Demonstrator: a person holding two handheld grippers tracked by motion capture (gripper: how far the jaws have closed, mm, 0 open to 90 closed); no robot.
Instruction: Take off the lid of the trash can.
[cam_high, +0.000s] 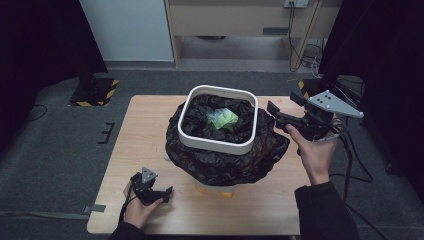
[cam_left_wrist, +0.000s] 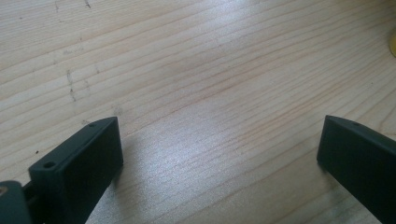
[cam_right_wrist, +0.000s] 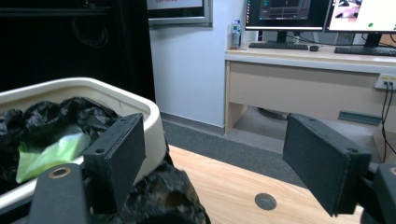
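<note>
A: Status on the bin?
B: White rounded-square bin is sitting mid-counter, upright, opening facing up. No clear long axis, it's near square. Black bag is lining it, with the excess spilling over the rim and bunching around the sides. A green wrapper is lying inside on the bag.
A: Any labels?
B: None readable on bin or bag. In the right gripper view the monitors are showing text, too small to read.
A: Right gripper?
B: Right gripper is hovering just beside the bin's right rim, off the counter, jaws pointing toward the bin. The jaws are standing wide apart and holding nothing. In the right gripper view, one jaw is sitting right over the bag's edge; can't tell if it's touching.
A: Left?
B: Left gripper is resting low at the near-left of the counter, well apart from the bin. Its jaws are spread wide with bare wood between them.
A: Anything hidden?
B: The bag is covering the bin's body. Something yellow-orange is peeking out under the near side; can't make out what.
</note>
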